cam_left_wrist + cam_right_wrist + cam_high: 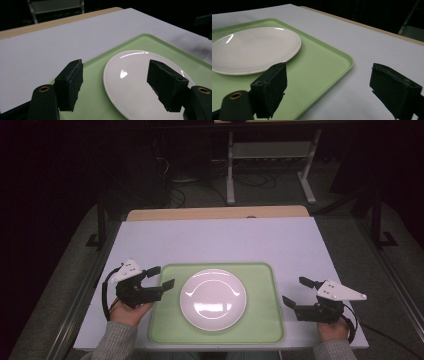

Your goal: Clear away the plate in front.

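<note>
White plate [213, 299] sits centred on the green tray [262, 275], lower middle of the high view, on the white table [215, 240]. Left gripper [161, 276] at the tray's left edge: jaws spread wide, nothing between them. Right gripper [299, 292] at lower right, just off the tray's right edge: jaws apart, empty.
</note>
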`<control>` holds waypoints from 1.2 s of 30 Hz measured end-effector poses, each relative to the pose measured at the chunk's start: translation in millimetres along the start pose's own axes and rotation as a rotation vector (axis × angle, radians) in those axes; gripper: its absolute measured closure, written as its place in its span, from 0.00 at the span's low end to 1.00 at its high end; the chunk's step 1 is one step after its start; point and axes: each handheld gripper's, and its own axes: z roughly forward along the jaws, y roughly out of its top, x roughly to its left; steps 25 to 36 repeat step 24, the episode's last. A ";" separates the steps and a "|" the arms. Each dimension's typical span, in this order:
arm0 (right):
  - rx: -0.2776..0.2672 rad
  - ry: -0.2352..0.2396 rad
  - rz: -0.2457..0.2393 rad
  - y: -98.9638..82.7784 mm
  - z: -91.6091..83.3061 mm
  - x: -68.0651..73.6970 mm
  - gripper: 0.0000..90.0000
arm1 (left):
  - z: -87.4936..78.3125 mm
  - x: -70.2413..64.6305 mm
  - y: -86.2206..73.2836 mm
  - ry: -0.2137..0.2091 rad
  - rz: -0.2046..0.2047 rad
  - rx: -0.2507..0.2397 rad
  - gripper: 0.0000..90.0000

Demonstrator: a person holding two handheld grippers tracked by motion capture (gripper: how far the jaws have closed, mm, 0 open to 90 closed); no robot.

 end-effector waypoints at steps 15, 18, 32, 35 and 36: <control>0.013 0.001 0.004 -0.9 1.3 -0.9 0.15 | -17.7 -9.9 -26.8 0.069 0.141 -0.031 0.30; 0.016 0.001 0.004 -1.2 1.3 -1.0 0.15 | -19.3 -8.0 -32.8 0.067 0.124 -0.048 0.30; 0.030 0.005 -0.004 -1.6 2.9 -0.9 0.15 | -19.1 -2.0 -44.8 0.067 0.077 -0.043 0.30; 0.030 0.005 -0.004 -1.6 2.9 -0.9 0.15 | -19.1 -2.0 -44.8 0.067 0.077 -0.043 0.30; 0.030 0.005 -0.004 -1.6 2.9 -0.9 0.15 | -19.1 -2.0 -44.8 0.067 0.077 -0.043 0.30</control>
